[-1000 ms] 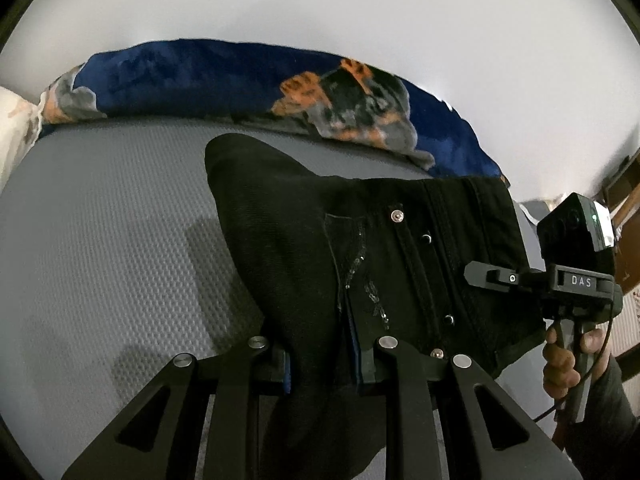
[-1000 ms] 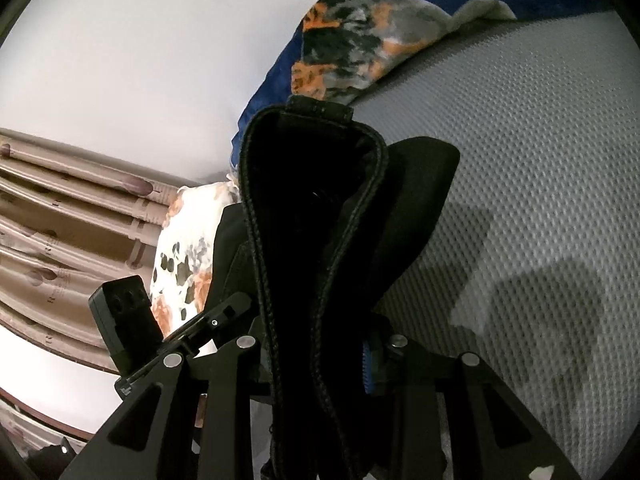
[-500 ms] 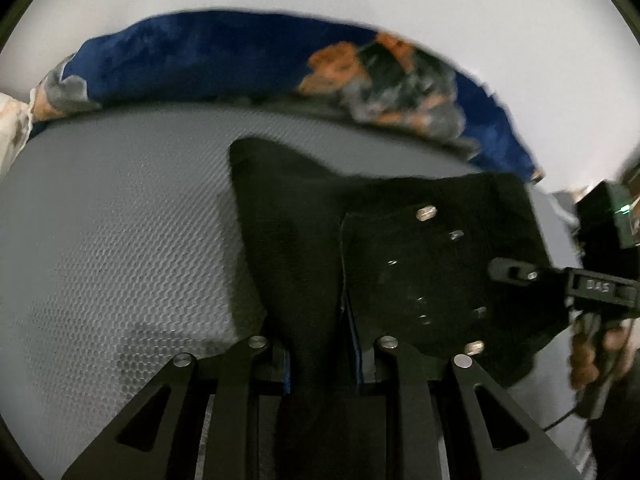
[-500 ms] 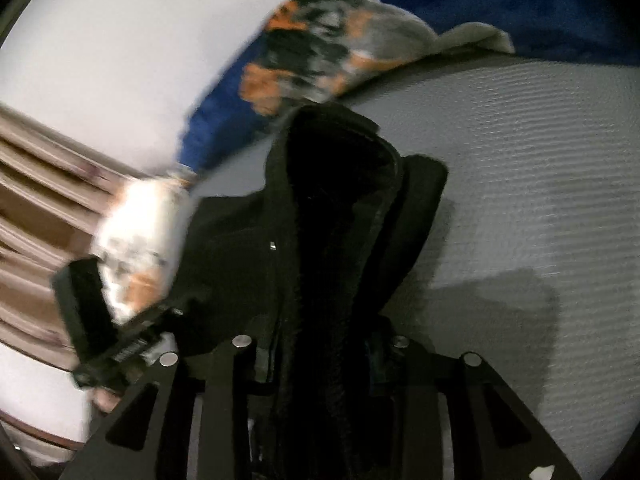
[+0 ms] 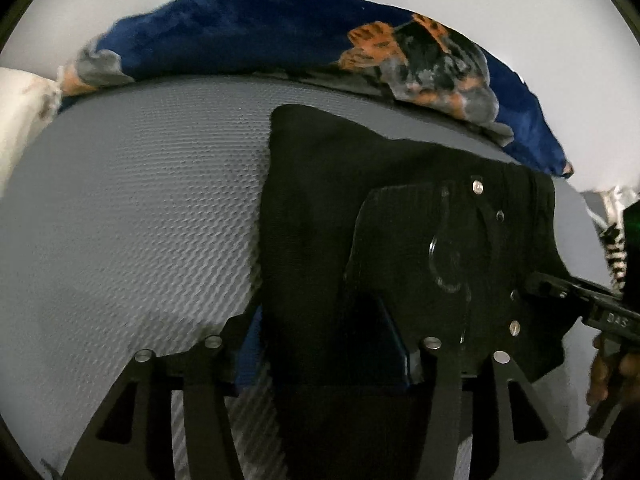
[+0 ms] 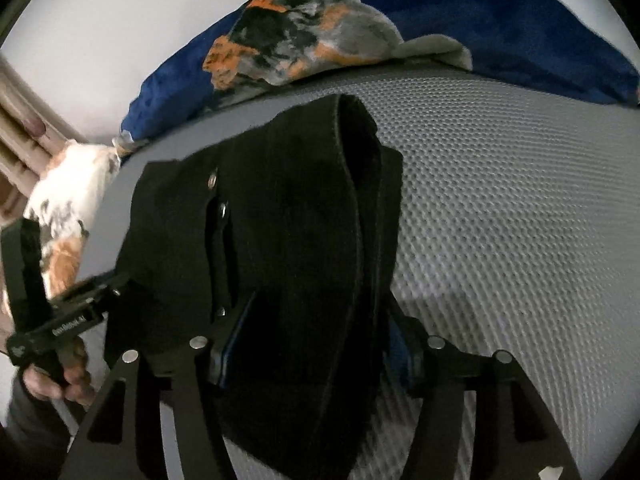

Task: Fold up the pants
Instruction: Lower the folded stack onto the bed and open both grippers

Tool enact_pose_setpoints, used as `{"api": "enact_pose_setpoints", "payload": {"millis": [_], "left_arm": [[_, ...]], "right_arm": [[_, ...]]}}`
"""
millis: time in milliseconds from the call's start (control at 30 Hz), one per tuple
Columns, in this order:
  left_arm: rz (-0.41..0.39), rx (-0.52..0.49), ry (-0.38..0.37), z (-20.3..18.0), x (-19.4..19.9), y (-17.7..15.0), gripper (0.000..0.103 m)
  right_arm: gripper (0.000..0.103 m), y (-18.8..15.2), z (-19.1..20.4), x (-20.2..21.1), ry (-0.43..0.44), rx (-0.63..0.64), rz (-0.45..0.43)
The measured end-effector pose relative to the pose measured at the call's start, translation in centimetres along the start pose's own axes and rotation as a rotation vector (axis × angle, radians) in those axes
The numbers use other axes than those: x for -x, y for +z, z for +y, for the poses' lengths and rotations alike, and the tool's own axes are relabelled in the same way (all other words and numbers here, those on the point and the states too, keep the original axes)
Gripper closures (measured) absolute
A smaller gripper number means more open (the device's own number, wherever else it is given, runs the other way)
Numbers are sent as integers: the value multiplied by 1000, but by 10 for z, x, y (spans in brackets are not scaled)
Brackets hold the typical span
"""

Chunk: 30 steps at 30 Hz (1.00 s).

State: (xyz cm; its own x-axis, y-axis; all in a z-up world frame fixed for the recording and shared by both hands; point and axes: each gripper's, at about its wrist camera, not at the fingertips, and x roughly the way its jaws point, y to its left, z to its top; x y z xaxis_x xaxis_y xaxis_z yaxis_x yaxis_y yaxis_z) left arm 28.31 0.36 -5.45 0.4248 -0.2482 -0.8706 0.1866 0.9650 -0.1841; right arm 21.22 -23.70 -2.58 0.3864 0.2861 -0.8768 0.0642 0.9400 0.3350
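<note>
Black pants (image 5: 320,208) with silver rivets and an open fly lie spread on the grey mesh bed surface (image 5: 132,220). My left gripper (image 5: 324,344) has its jaws apart, with the pants' cloth lying loose between the fingers. My right gripper (image 6: 312,344) also has its jaws apart, and the black waistband (image 6: 304,208) drapes between them. The right gripper shows at the right edge of the left wrist view (image 5: 576,296), at the pants' waist. The left gripper shows at the left edge of the right wrist view (image 6: 68,316).
A blue blanket with orange and grey print (image 5: 280,40) lies bunched along the bed's far edge by the white wall. A white patterned pillow (image 6: 68,196) sits at one end. Beige curtains (image 6: 20,120) hang beyond it.
Both grippers have lowered the pants onto the bed and their jaws have spread apart. The cloth now lies flatter, and the cameras sit closer to the surface.
</note>
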Motion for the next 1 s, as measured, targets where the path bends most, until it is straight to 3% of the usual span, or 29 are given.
{"api": "enact_pose_setpoints", "payload": {"millis": [133, 300, 500, 700, 1000], "left_arm": [[-7, -21, 86, -7, 15, -16, 42], [-11, -5, 86, -14, 40, -42, 36], [-79, -15, 109, -27, 78, -68, 21], [-106, -27, 142, -35, 105, -93, 20], [-103, -55, 193, -35, 129, -134, 20]], "right_arm": [[45, -14, 5, 15, -54, 31, -35], [43, -35, 12, 41, -99, 22, -114], [41, -65, 28, 54, -148, 38, -124], [30, -103, 49, 64, -174, 70, -141], [13, -129, 87, 85, -190, 98, -217]]}}
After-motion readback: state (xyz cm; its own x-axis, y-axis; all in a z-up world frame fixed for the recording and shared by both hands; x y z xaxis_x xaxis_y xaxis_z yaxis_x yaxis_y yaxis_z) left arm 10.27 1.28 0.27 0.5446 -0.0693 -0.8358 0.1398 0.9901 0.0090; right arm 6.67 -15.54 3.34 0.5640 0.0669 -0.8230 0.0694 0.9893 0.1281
